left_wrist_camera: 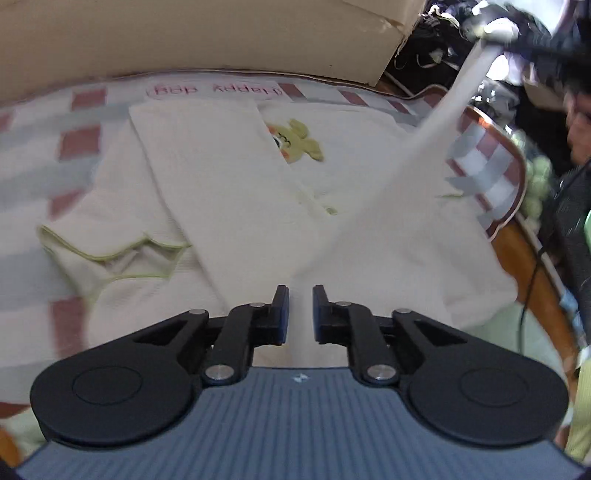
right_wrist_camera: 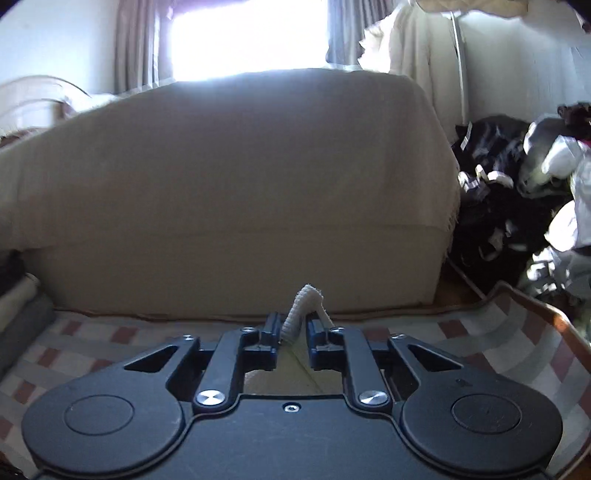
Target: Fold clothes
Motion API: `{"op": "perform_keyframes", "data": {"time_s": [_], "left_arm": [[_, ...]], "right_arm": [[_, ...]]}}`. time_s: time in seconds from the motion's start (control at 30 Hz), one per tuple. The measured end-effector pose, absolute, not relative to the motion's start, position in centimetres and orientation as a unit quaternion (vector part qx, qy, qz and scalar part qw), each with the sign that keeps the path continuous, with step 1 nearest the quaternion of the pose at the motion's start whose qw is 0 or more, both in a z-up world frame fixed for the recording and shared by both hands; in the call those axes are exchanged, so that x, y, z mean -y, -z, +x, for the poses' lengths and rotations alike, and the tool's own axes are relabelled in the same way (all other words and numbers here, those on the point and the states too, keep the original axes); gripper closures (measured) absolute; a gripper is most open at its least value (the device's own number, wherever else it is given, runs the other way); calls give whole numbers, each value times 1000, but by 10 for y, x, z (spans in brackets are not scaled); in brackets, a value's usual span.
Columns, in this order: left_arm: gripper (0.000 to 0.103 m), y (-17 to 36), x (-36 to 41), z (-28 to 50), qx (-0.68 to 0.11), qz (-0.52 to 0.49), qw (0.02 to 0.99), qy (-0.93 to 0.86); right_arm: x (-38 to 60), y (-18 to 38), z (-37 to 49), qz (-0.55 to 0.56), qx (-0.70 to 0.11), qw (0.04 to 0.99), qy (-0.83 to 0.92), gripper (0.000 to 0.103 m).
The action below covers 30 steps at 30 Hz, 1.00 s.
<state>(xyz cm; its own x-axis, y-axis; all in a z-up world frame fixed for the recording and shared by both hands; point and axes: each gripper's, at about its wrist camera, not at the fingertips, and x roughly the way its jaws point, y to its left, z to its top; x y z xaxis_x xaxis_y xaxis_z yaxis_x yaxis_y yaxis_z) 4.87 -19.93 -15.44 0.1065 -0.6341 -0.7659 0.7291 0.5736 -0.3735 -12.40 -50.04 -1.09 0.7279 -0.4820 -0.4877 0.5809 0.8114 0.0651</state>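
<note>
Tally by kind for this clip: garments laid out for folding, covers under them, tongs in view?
Cream knit baby garment with green trim: 1
Red-and-grey checked blanket: 1
Black two-finger tongs, left and right: 2
Total: 4

Under my work lies a checked cloth [left_wrist_camera: 85,140] of red, white and grey squares, with a pink label [left_wrist_camera: 216,90] near its far edge that reads upside down from my side. Beyond it I see a big cardboard box [left_wrist_camera: 207,33] in the left view and a cream-draped sofa [right_wrist_camera: 236,177] in the right, with a bright window [right_wrist_camera: 247,37] and grey curtains [right_wrist_camera: 136,40] behind it. A dark heap of bags and clothing [right_wrist_camera: 517,192] sits to the right of the sofa.
</note>
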Motion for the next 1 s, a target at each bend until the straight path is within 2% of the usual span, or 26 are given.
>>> {"op": "perform_keyframes", "data": {"time_s": [0.13,0.2,0.3,0.33,0.37,0.57,0.67,0.73,0.83,0.87,0.9,0.93,1.0], "left_arm": [[88,189,202,53,-538,22,713,449],[78,197,192,50,-541,13,713,446],[67,197,177,57,-547,-21,710,443],[57,197,172,59,-549,-33,709,442],[53,196,171,62,-545,-40,712,441],[53,203,180,72,-553,-64,694,457],[53,205,182,69,-551,-62,693,461],[53,205,182,69,-553,-67,690,463],[53,205,179,70,-556,-77,687,462],[53,204,178,70,-556,-78,687,461],[53,204,177,69,-556,-78,687,462],[53,204,177,68,-555,-78,687,462],[53,202,175,67,-555,-81,682,470]], "right_arm": [[499,64,-131,215,-285,912,204,74],[481,81,-144,213,-311,913,154,68],[451,99,-171,182,-349,916,80,68],[441,104,-178,174,-364,914,51,68],[431,110,-185,168,-378,910,20,68],[367,148,-188,119,-460,873,-113,68],[361,162,-181,133,-462,870,-110,68],[357,175,-173,121,-470,870,-89,62],[346,182,-167,78,-477,872,-70,62],[342,183,-166,63,-479,873,-64,65],[339,185,-164,47,-481,873,-58,84],[342,179,-165,54,-471,878,-61,91],[360,160,-170,98,-432,893,-81,92]]}}
